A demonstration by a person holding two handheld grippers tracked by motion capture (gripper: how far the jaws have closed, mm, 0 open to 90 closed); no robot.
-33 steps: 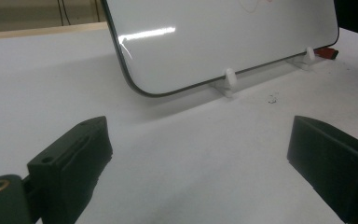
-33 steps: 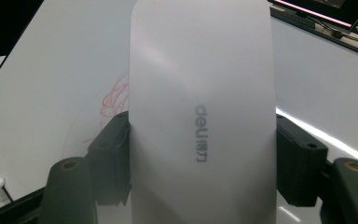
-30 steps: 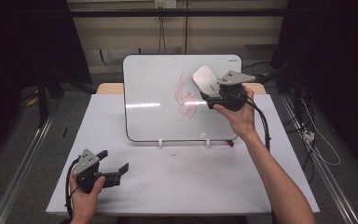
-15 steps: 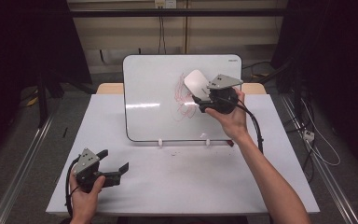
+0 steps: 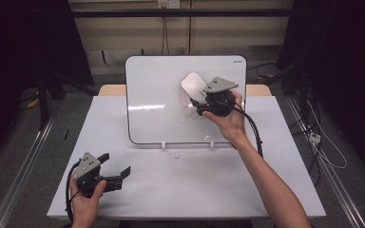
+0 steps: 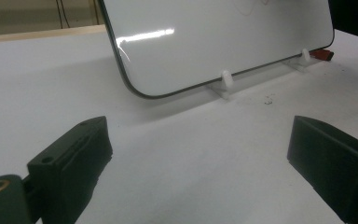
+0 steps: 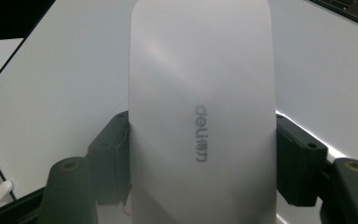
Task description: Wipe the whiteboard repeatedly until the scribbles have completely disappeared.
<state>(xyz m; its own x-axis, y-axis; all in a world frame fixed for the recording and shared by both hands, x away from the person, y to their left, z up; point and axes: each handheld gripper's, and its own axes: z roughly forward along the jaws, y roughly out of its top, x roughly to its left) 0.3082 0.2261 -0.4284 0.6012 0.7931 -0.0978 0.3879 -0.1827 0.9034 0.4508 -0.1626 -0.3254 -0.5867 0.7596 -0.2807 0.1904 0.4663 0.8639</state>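
A white whiteboard (image 5: 157, 95) stands tilted on small clips at the back of the table, with faint red scribbles (image 5: 186, 108) right of its middle. My right gripper (image 5: 198, 98) is shut on a white eraser (image 5: 192, 85) and holds it against the board just above the scribbles. In the right gripper view the eraser (image 7: 200, 93) stands clamped between both jaws, with the board (image 7: 51, 93) behind it. My left gripper (image 5: 115, 163) rests open on the table at the front left. In the left gripper view its jaws (image 6: 200, 158) stand wide apart with nothing between them, facing the board (image 6: 214, 37).
The board stands on two white clips (image 6: 224, 81) on a white table (image 5: 190, 180). A small red object (image 6: 321, 54) lies by the board's far lower corner. Cables trail from both grippers, and dark floor surrounds the table.
My right gripper has moved the eraser leftward and slightly down across the board. The left gripper has stayed where it was.
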